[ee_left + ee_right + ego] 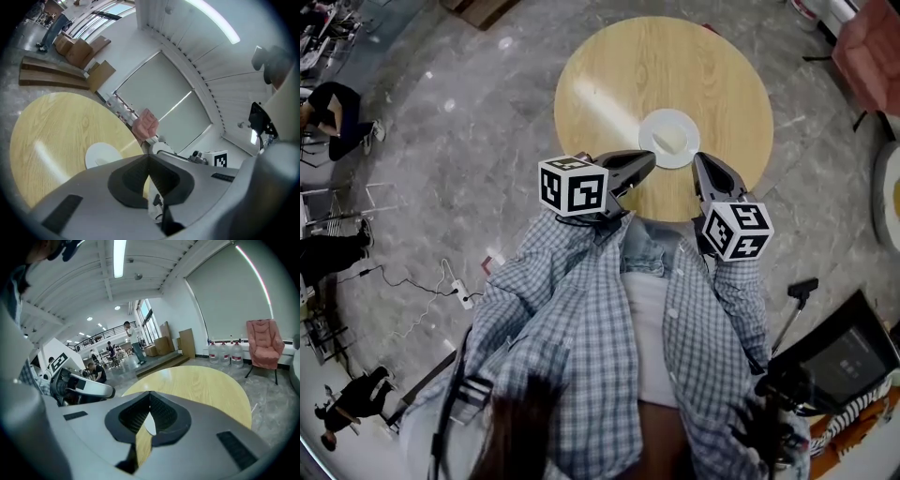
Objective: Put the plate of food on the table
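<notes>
The plate sits flat on the round wooden surface, right of its middle and towards the near edge, with a pale bit of food on it that is too small to name. The left tongs and right tongs hang at the near side of the plate, one to its left and one to its right, and neither touches it. Each gripper view shows its tongs shut tip to tip with nothing between them.

Judging by this, the plate is already delivered and the step in hand is drawing clear. The next move calls for no grip: bring both tongs back towards the body, keeping them off the rim so the plate is not nudged.
</notes>
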